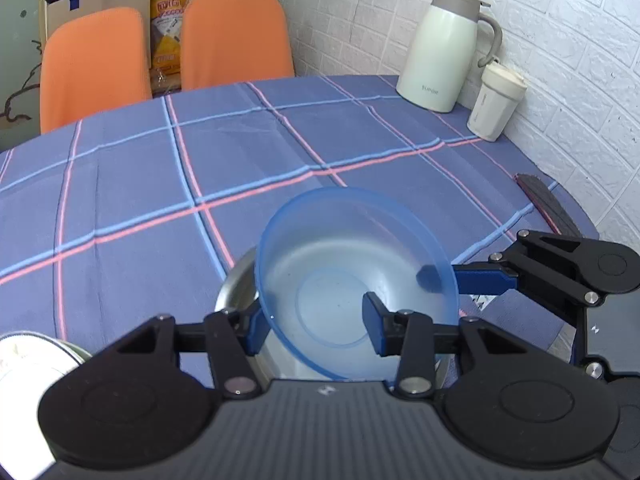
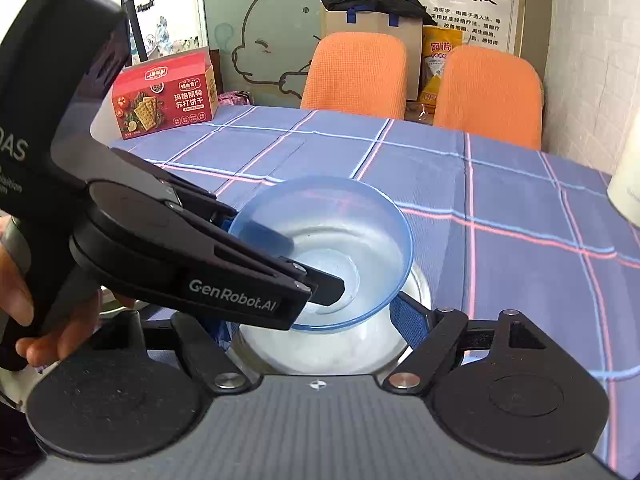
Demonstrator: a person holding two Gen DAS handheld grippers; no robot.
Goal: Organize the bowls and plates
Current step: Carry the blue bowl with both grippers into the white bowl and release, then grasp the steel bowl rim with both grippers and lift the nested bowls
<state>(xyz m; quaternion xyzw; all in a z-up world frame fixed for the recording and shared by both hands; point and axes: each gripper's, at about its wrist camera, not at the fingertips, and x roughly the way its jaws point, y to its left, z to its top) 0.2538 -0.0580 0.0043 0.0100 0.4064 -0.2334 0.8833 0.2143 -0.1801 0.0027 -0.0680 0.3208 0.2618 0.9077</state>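
The translucent blue bowl [image 1: 356,284] sits tilted in the mouth of a steel bowl [image 1: 236,288], directly ahead of the left claw [image 1: 314,326] on the plaid-clothed counter [image 1: 160,184]. The left claw's blue fingers [image 1: 374,326] are spread, one inside the blue bowl, the other outside its rim. The right claw [image 1: 430,278] reaches in from the right, pinching the blue bowl's far rim. Beyond it on the counter stand a white thermos jug [image 1: 444,48] and a cup [image 1: 496,102].
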